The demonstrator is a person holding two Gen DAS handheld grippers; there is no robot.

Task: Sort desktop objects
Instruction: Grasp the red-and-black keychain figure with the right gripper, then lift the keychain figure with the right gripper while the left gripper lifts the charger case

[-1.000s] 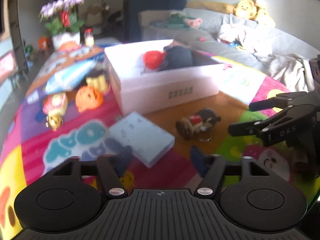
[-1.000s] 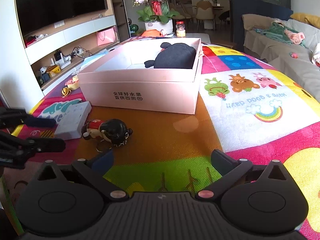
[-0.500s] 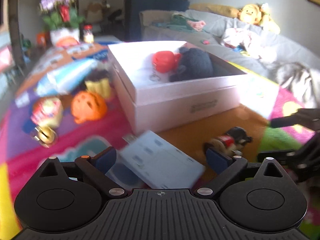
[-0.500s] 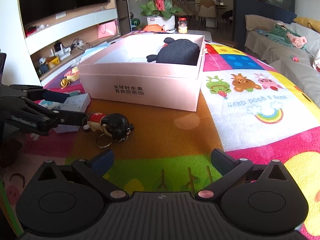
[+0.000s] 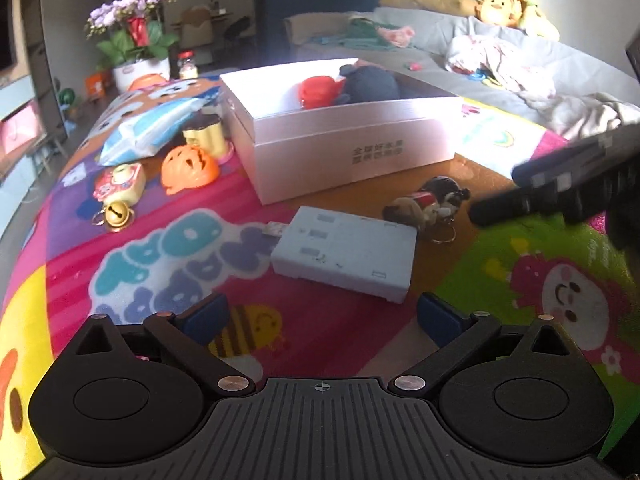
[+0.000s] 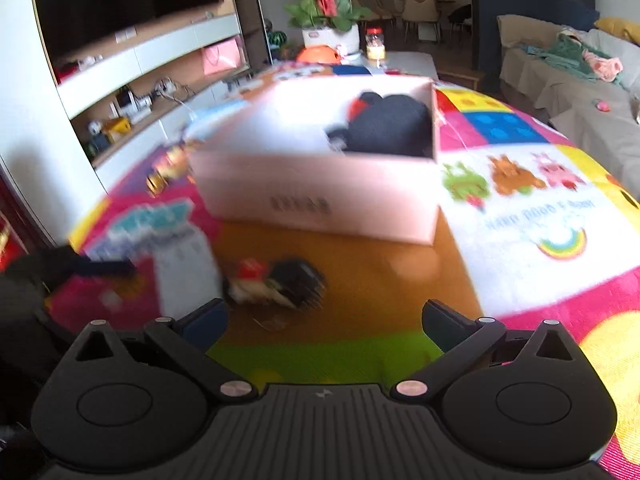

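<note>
Now the left gripper [image 5: 320,316] jaws are opening, empty, nearer the grey box [image 5: 348,258] than before.

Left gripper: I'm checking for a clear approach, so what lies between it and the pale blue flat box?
Nothing: in the left wrist view only bare patterned mat separates the opening left gripper from the pale blue flat box.

Pale blue flat box [image 5: 347,257] lies beside doll keychain [image 5: 429,202], before white box [image 5: 340,136]
</note>
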